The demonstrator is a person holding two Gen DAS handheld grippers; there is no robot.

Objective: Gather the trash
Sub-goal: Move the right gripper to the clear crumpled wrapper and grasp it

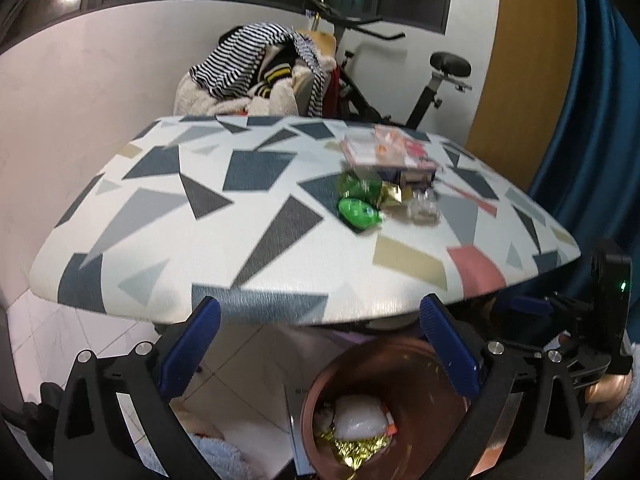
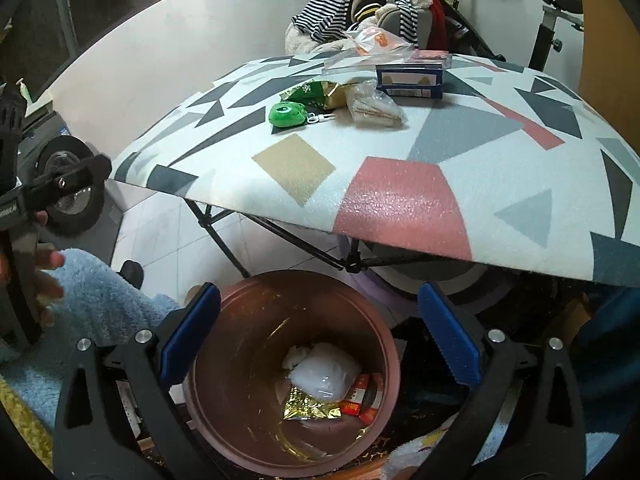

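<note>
Wrappers (image 2: 320, 94) on the desk (image 2: 400, 184) look light, crinkly, slippery; we'd pinch a crumpled fold; both hand-held grippers (image 1: 320, 348) (image 2: 318, 332) gape apart, empty, above the bin (image 2: 292, 376).

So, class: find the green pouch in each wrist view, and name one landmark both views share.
Left wrist: the green pouch lies right of centre on the table, in front of the wrappers.
Right wrist: the green pouch lies upper centre, left of a clear bag.
Shared landmark: the brown bin sits below the table edge, between the open fingers in both.
</note>
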